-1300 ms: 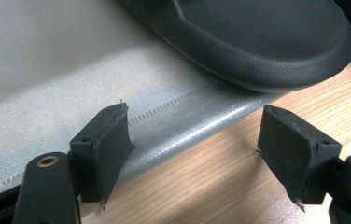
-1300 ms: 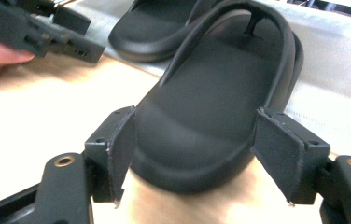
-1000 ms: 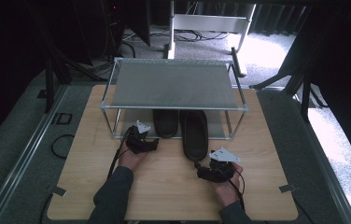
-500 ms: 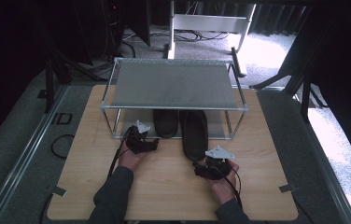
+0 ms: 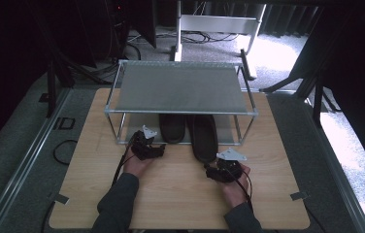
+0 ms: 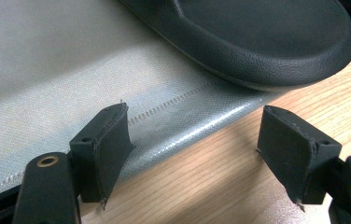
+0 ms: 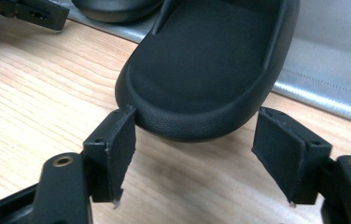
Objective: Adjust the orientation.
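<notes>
Right gripper view shows the right gripper (image 7: 194, 158) wide open around the right slipper's (image 7: 211, 65) near end. Left gripper (image 6: 192, 154) gapes wide near the left slipper (image 6: 257, 37), on the grey mat (image 6: 47, 70).

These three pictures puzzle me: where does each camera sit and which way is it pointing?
High view: above the person's side, looking forward and down on the table, rack, both forearms and hands.
Left gripper view: on the left gripper, looking along its open jaws at the grey mat and left slipper.
Right gripper view: on the right gripper, open jaws flanking the right slipper heel.
Shared: both slippers, wooden tabletop.
</notes>
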